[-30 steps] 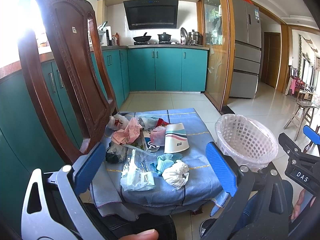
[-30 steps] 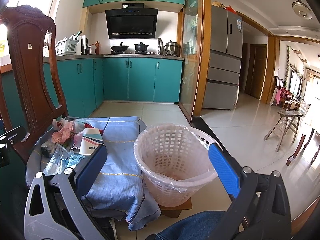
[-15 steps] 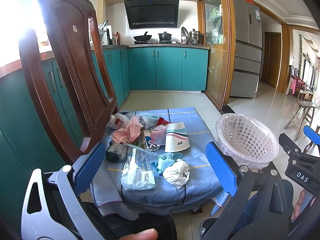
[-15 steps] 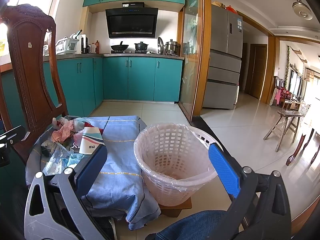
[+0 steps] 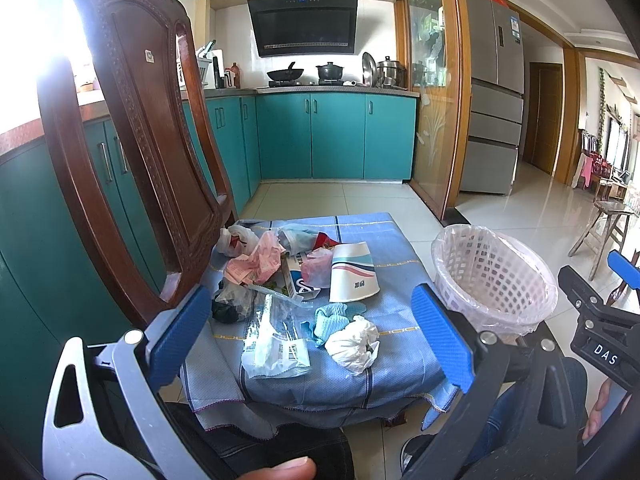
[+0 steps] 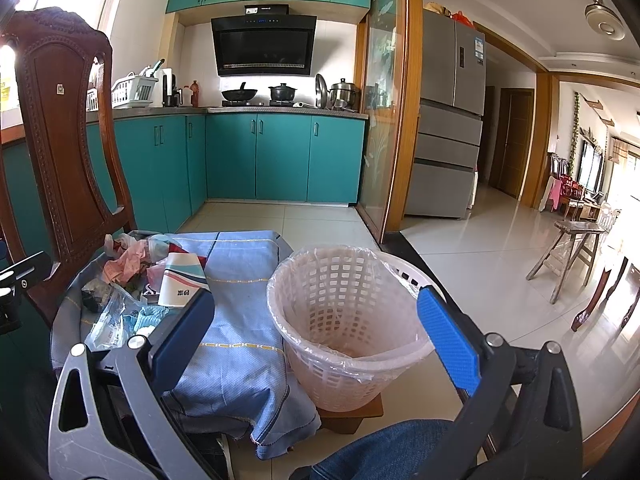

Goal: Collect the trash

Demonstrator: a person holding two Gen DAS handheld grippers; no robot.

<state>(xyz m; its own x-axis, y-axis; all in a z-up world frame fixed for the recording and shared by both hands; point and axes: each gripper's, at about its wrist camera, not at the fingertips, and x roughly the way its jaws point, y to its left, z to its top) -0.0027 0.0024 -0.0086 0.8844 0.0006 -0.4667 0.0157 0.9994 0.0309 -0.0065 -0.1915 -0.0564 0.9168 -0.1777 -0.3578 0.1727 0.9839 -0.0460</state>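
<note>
Chair back stands left of trash pile; basket possibly empty.

Right gripper's pad hides white tissue wad; basket bottom unclear.

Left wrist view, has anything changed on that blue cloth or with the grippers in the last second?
Almost nothing. The left gripper only drifted slightly, so the trash pile sits a touch differently in its view; nothing was taken hold of or let go. Both grippers are open and empty, the right gripper facing the basket. The white paper wad, paper cup and clear wrapper lie where they were.
</note>
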